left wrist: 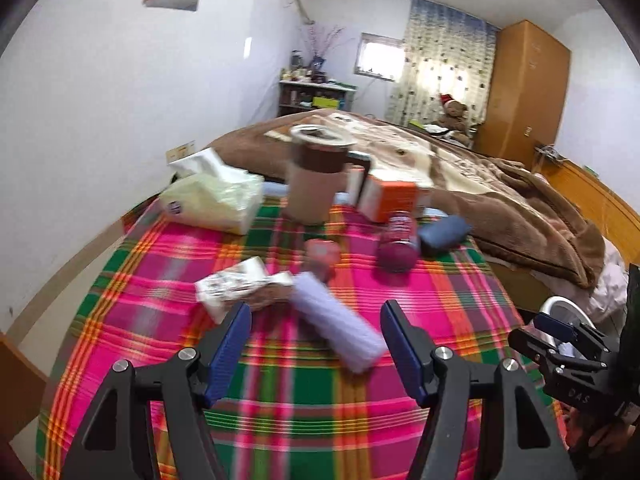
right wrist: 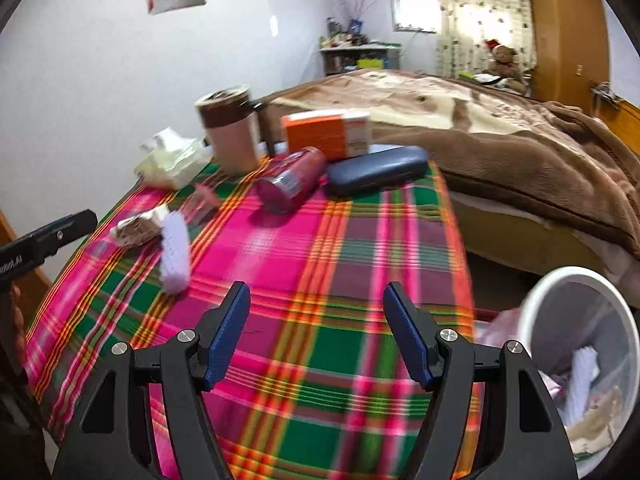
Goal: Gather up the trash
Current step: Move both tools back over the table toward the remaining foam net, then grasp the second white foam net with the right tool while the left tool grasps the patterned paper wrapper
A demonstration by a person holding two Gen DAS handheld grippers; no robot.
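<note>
My left gripper (left wrist: 316, 326) stands partly open over the table (left wrist: 280, 400) and holds nothing; its blue pads touch nothing. Between the tips, further on the cloth, lies a pale purple wrapper (left wrist: 336, 324), and just beside it a crumpled white packet (left wrist: 240, 288) with a brown print. My right gripper (right wrist: 316, 310) is also partly open and empty, above a bare part of the checked cloth. From this side the purple wrapper (right wrist: 175, 254) and the packet (right wrist: 138, 228) lie well to the left of it, touching each other.

Both views are blurred, so I cannot read any label. A small pinkish thing (left wrist: 322, 258) behind the wrapper is too smeared to name. The white bin (right wrist: 576, 312) is cut off at the right edge; inside I see some white and pinkish scraps, not clearly.

On the far part of the table stand a beige cup with a brown band (left wrist: 316, 176), a pack of tissues (left wrist: 216, 196), an orange and white box (left wrist: 394, 196), a red can (left wrist: 398, 246) on its side and a dark blue case (left wrist: 444, 234). The cloth is pink, green and orange. Behind the table is a bed with a brown blanket (left wrist: 500, 200), a teddy bear (left wrist: 454, 114), a flowered curtain (left wrist: 444, 64), a wooden wardrobe (left wrist: 524, 84) and white walls.
</note>
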